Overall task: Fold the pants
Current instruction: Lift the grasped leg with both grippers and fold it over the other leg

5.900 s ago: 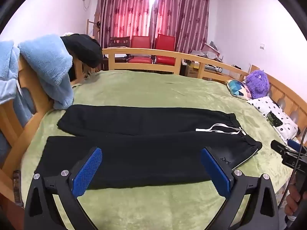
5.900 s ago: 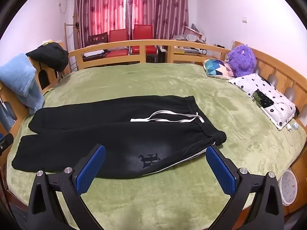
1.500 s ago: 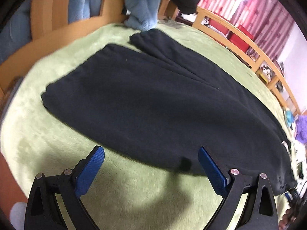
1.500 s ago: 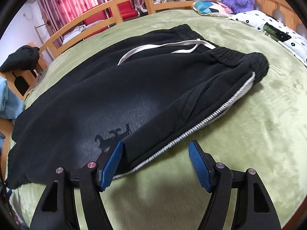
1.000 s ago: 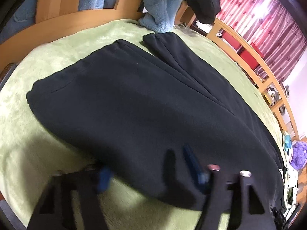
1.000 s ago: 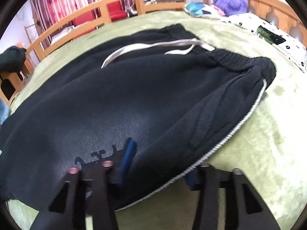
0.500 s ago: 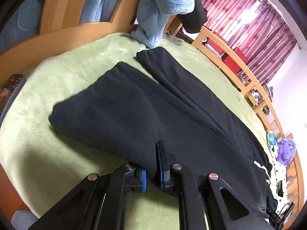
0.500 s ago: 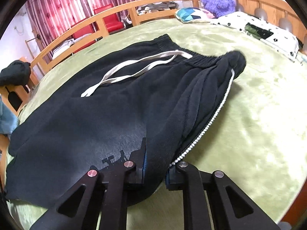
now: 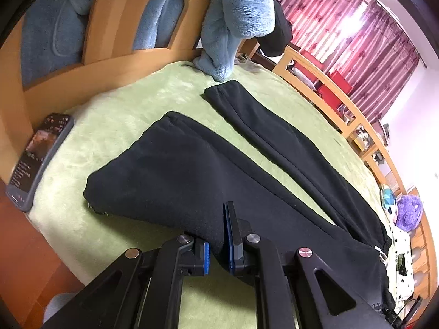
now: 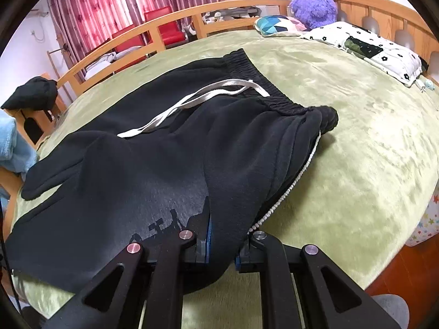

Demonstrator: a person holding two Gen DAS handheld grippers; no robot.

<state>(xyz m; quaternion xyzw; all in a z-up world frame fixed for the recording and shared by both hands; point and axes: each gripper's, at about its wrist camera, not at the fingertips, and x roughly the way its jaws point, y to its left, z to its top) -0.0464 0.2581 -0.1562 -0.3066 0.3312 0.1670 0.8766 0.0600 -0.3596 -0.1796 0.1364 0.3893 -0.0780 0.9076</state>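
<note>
Pinched tight on black cloth: left gripper [image 9: 218,249], blue pads nearly together on the near edge of the near leg, partway up from the cuff. Likewise right gripper [image 10: 221,242], closed on a bunched fold of the near edge at the hip, beside the white beaded side trim [image 10: 288,189]. One pair of pants [image 9: 192,181], laid flat across the green bedspread [image 9: 131,109], both legs side by side with a strip of green between them toward the cuffs, waistband toward the pillow end.

Probably thick fleece: soft, limp, a bit weighty, sure to sag between the two holds. Not slippery, not fragile. Good holds already taken along the near long edge; likely best lifted together and carried over onto the far leg, kept taut to stop the middle drooping. White drawstring [image 10: 197,100] loose on top, apt to get trapped in the fold.

Counted: one pair of pants, two legs, one drawstring, two grippers. Around the edge: one phone [image 9: 38,161] by the wooden rail, one blue fleece [image 9: 236,19] draped over it, one purple plush toy [image 10: 312,5], one patterned cushion [image 10: 277,26].
</note>
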